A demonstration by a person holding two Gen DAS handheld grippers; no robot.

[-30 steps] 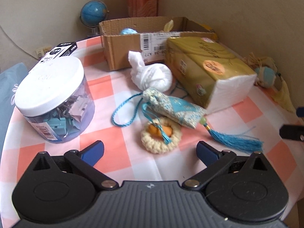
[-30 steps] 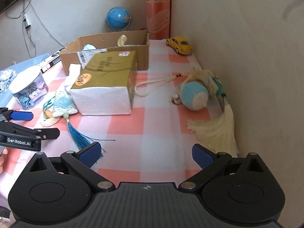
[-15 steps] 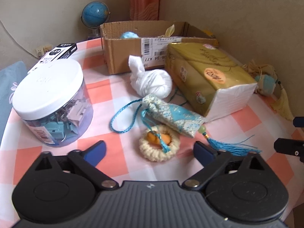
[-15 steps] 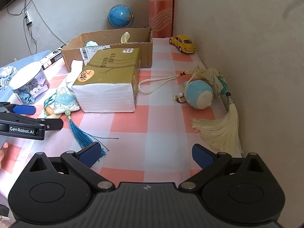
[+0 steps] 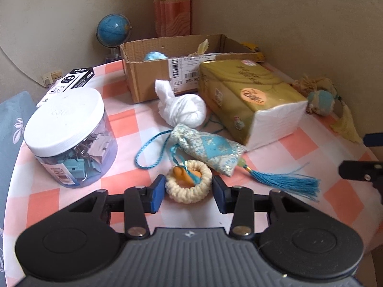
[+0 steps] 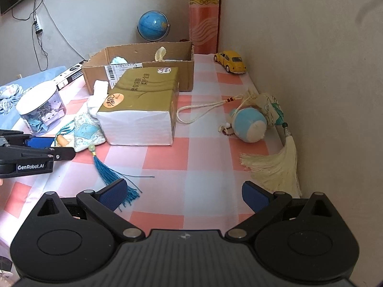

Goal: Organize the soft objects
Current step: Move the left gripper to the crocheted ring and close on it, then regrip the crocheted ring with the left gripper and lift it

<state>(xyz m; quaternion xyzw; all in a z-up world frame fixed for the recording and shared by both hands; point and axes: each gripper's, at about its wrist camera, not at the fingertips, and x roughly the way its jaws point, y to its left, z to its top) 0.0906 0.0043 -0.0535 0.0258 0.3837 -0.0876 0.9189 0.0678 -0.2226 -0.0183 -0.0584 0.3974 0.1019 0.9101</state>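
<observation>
Left claw point(image 5: 188, 186) closing around the ring point(image 5: 188, 183) on the bench point(image 5: 191, 217), pads seemingly just short of it. Right claw point(image 6: 184, 195) wide, empty. Box point(image 5: 153, 76) holds perhaps two softs; sachet point(image 5: 210, 148), bundle point(image 5: 184, 110), ball point(image 6: 250, 124) remain out.

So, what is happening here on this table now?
A person is tidying soft things with two handheld grippers. The left gripper is closing its jaws around a cream crocheted ring beside a blue sachet; the pads look about to touch it. The right gripper hangs open over the checked tablecloth, holding nothing. A cardboard box at the back already holds some items.
</observation>
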